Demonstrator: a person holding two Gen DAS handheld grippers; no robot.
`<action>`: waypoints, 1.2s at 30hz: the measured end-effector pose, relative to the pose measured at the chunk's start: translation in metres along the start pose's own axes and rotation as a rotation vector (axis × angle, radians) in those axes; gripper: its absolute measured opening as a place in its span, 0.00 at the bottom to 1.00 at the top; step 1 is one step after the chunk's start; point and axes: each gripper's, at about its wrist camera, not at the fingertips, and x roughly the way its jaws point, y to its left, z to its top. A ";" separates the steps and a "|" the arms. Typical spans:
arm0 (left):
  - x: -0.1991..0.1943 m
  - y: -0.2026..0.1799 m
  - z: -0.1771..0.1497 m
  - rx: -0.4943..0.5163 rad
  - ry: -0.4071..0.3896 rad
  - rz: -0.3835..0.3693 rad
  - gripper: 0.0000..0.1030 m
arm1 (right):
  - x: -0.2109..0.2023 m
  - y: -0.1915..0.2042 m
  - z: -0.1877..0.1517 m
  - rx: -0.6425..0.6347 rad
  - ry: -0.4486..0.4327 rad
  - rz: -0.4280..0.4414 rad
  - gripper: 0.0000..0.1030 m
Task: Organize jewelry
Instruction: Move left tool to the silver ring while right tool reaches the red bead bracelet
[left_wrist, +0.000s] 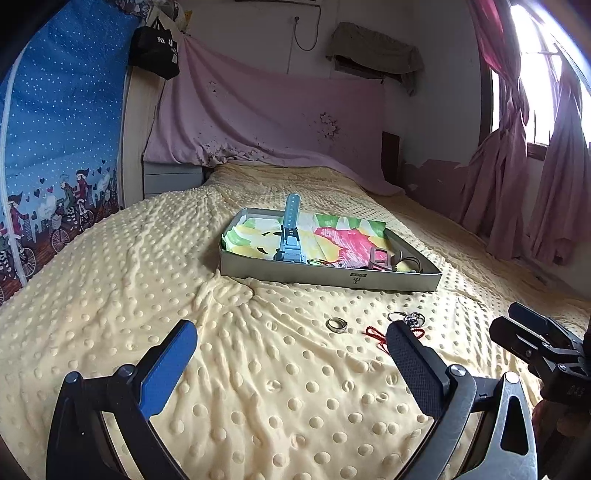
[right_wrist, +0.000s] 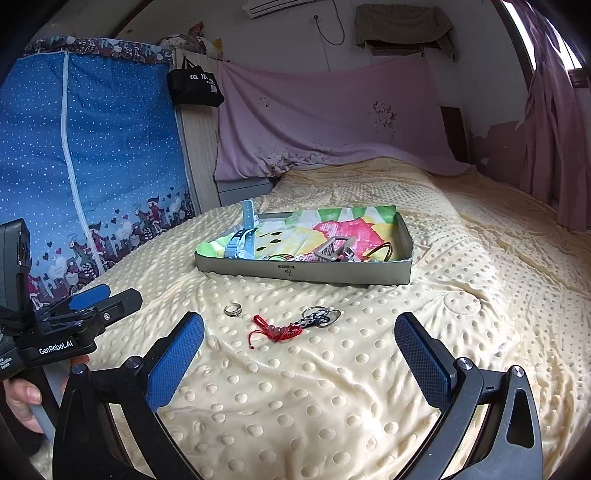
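A shallow grey box (left_wrist: 332, 277) (right_wrist: 303, 272) lined with colourful paper lies on the yellow dotted blanket. Inside are a light blue watch (left_wrist: 290, 232) (right_wrist: 242, 236), a pinkish clip (right_wrist: 334, 249) and thin bangles (right_wrist: 382, 253). In front of the box on the blanket lie a silver ring (left_wrist: 337, 324) (right_wrist: 233, 310), a red cord bracelet (right_wrist: 275, 330) (left_wrist: 373, 336) and a metal key ring (right_wrist: 320, 316) (left_wrist: 408, 317). My left gripper (left_wrist: 291, 345) is open and empty, near the ring. My right gripper (right_wrist: 299, 338) is open and empty, just short of the bracelet.
The blanket (left_wrist: 258, 387) covers a wide bed. A blue fabric wardrobe (right_wrist: 92, 166) stands to the left, a pink sheet (right_wrist: 332, 122) hangs at the headboard, and pink curtains (left_wrist: 517, 166) are on the right. Each gripper shows in the other's view, the right one (left_wrist: 535, 347) and the left one (right_wrist: 74, 325).
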 end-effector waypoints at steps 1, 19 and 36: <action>0.003 0.000 0.001 0.000 0.002 -0.004 1.00 | 0.003 0.000 0.001 -0.004 0.002 0.003 0.99; 0.048 -0.010 0.011 0.049 0.033 -0.073 0.92 | 0.049 -0.010 0.003 -0.005 0.053 0.042 0.70; 0.101 -0.028 0.006 0.104 0.289 -0.241 0.37 | 0.090 -0.003 -0.005 -0.036 0.220 0.108 0.39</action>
